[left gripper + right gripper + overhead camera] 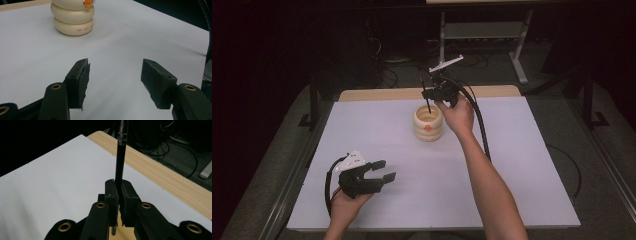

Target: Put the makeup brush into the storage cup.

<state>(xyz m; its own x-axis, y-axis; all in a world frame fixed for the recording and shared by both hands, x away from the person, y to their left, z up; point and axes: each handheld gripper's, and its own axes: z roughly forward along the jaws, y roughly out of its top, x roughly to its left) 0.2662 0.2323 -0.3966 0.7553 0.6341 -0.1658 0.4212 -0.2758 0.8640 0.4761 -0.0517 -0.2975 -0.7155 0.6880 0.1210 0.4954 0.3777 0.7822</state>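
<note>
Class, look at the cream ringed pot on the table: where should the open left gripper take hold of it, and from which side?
Grip the pot across a groove between its stacked rings, coming in level from the near side, where the left gripper lies open. The grooves would likely seat the jaws and stop slipping. The right gripper holds a pen above the pot's mouth, so avoid the rim.

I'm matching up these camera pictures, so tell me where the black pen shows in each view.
High view: the black pen stands upright over the cream ringed holder, clamped in the right tongs.
Left gripper view: no pen; the holder stands at the top, beyond the open left tongs.
Right gripper view: the pen rises from the shut tongs.
Shared landmark: the white table mat.
</note>
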